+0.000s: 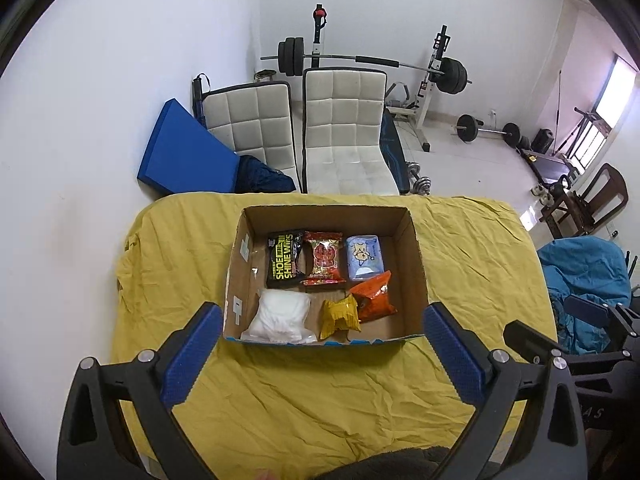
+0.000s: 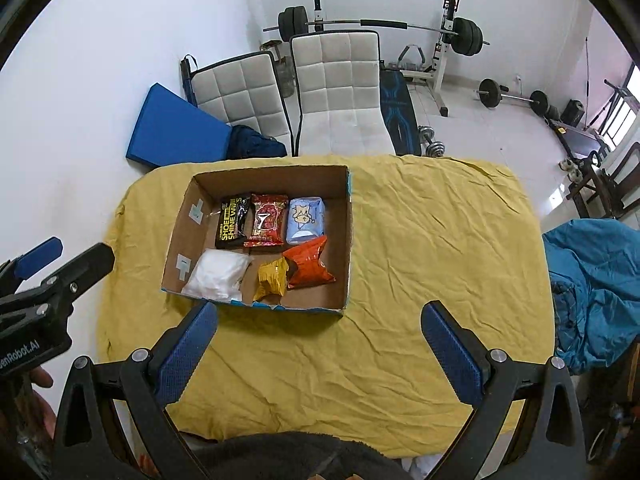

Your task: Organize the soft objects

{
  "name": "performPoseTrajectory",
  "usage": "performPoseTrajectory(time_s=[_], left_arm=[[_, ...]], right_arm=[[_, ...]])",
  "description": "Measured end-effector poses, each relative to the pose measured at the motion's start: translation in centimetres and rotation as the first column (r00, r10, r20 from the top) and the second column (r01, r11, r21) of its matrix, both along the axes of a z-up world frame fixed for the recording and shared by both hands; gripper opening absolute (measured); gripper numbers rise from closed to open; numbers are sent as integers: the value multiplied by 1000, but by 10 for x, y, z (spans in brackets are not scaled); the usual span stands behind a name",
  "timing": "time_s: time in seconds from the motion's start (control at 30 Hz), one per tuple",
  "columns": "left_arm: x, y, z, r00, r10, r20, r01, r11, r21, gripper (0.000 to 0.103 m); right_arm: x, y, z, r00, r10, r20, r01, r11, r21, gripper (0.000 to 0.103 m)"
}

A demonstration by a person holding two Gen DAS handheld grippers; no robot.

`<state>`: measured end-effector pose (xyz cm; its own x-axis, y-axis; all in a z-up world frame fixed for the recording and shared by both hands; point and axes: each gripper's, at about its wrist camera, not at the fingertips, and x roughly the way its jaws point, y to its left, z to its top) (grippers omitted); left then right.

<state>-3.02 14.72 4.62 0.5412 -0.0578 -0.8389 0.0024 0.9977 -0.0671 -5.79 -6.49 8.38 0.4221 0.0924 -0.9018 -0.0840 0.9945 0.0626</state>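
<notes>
Cardboard box (image 1: 416, 264) holds crinkly soft packets (six); both grippers' blue ribbed fingers (image 2: 188, 348) gape empty.

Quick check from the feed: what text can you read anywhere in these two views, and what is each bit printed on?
"SHOE SHINE WIPES": black packet in the cardboard box.
"...enRobot.AI", start cut off: left gripper body, right wrist view.
"...AS", faint and partial: right gripper body, left wrist view.
Red packet, light blue pack, orange bag, yellow bag: print too small or blurred.

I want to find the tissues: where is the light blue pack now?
The light blue pack lies in the cardboard box, at the right end of the far row, beside the red packet and just behind the orange bag.
</notes>
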Motion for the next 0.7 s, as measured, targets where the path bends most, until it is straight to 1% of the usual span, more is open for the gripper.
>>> performPoseTrajectory(time_s=[0.3,0.43,0.53,0.7], left_arm=[[-6,-4,0,1000,4,-10,-4,1000,2,103],[-9,-4,-2,1000,13,-27,-13,1000,-6,103],[-13,-5,-1,999,23,-22,-23,1000,9,103],[-15,-6,1,999,25,-21,-25,1000,11,103]], right_arm=[[-3,-8,7,1000,-18,20,18,1000,-4,103],[-4,-8,9,1000,-11,24,11,1000,-12,103],[-5,-7,10,1000,-9,21,9,1000,-13,103],[-8,-6,15,999,-9,33,10,1000,-26,103]])
